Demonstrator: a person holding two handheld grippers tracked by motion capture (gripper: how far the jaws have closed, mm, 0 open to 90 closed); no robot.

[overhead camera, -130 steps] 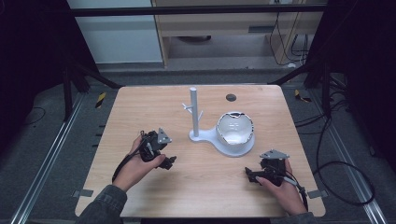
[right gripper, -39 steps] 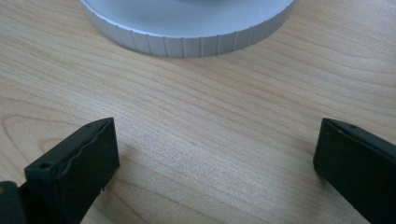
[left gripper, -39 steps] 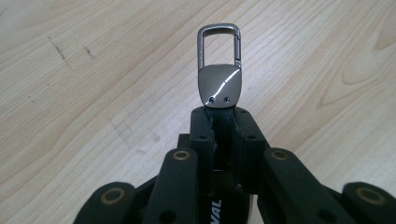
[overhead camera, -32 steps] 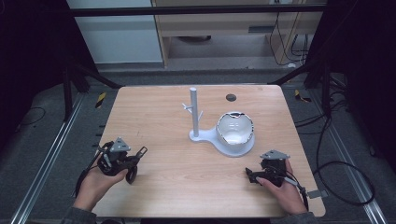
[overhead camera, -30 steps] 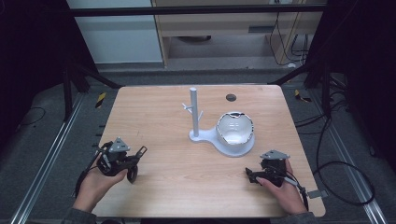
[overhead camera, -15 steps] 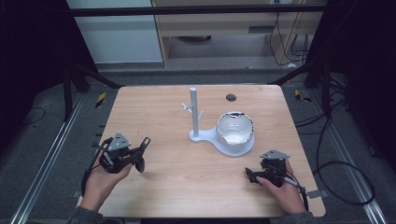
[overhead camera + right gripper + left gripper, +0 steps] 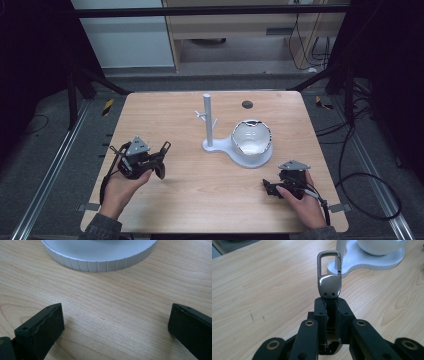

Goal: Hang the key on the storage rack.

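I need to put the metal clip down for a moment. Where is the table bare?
Bare wood lies between the left gripper holding the clip and the white stand, and along the table's far left. It is crowded right of centre: stand, bowl, right gripper.

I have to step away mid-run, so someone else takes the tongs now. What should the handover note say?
Left tongs: shut on the grey metal carabiner keyring, its clip loop pointing toward the white stand with its upright peg post.
Right tongs: open, holding nothing, resting on the wooden table near the stand's round base.
White bowl sits on that base.
Done: keyring picked up.
Left: probably hang it on one of the post's pegs; the loop has not reached the post.
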